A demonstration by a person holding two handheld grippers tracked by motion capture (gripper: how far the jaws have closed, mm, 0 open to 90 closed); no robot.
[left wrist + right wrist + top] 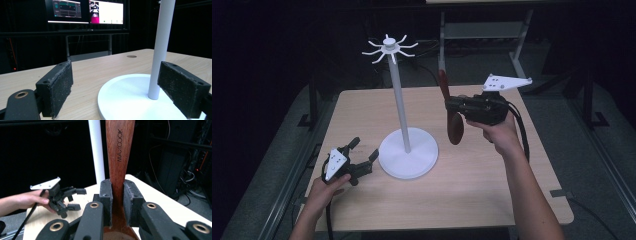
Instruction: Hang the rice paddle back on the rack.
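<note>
Wood, dark and reddish-brown, makes up the spoon [451, 111], and its flat handle has the word MAXCOOK on it. The right gripper [451, 105] squeezes the handle tight and holds the spoon up in the air, above the table [492, 190], beside the white stand [404, 125]. The left gripper [362, 154] is wide open near the stand's round base.

Two monitors [86, 11] are glowing on a dark frame behind the wooden table [492, 195]. A small round hole [131, 56] is showing in the tabletop. Cables [185, 177] are hanging beneath a metal shelf frame [484, 35] beyond the far edge.
</note>
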